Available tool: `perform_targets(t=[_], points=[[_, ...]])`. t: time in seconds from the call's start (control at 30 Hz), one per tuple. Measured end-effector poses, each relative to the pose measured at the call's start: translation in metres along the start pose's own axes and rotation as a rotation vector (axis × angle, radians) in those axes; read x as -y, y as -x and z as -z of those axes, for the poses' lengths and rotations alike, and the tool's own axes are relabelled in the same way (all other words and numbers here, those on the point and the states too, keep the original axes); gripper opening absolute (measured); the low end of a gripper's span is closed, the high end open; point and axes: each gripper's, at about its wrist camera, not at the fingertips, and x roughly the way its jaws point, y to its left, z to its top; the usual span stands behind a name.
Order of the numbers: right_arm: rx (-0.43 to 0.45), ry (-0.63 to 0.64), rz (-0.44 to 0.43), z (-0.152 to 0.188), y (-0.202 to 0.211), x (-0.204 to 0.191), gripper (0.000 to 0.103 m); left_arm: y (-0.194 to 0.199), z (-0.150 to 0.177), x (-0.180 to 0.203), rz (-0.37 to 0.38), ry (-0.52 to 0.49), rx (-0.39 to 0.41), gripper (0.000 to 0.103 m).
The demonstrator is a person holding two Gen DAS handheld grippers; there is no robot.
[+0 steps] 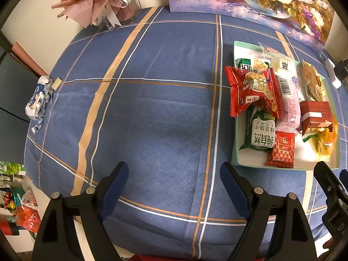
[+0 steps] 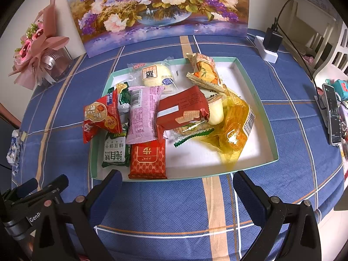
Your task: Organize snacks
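Left wrist view: left gripper jaws spread wide, nothing between them, only blue woven-pattern tablecloth with tan and white stripes below. Fingers are black plastic with dark blue pads. Snack tray, a shallow pale-green box lid with a white inside, sits ahead and right of the claw, its near corner just past the right finger. Glossy foil packets are piled in it: red packet on top and overhanging the left rim, green biscuit pack under it, patterned red sachet at the near edge, pink wrapper, red carton-like pack. The tray's right side runs into fisheye distortion, so its contents there are hard to read. Right gripper is cut off at the frame edge. Far left of the claw: crumpled blue-white wrapper at the table edge. Far ahead: pink paper bouquet, flower painting.

Right wrist view: right gripper also wide open and empty, with the tray directly ahead and its near rim just beyond both fingertips. Crinkled clear yellow bag ahead-right, round bun in clear film at the far side, wafer pack in the middle. Lower packets are partly buried, labels only partly legible. Left gripper shows at lower left. Far right: charger on a white power strip, phone on a stand.
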Motion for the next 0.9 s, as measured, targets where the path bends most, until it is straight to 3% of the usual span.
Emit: perform_targets(t=[0.9], points=[[-0.017, 0.013, 0.004, 0.0004, -0.0034, -0.0015, 0.103, -0.0012, -0.0001, 0.0028, 0.004, 0.007, -0.007, 0.086]])
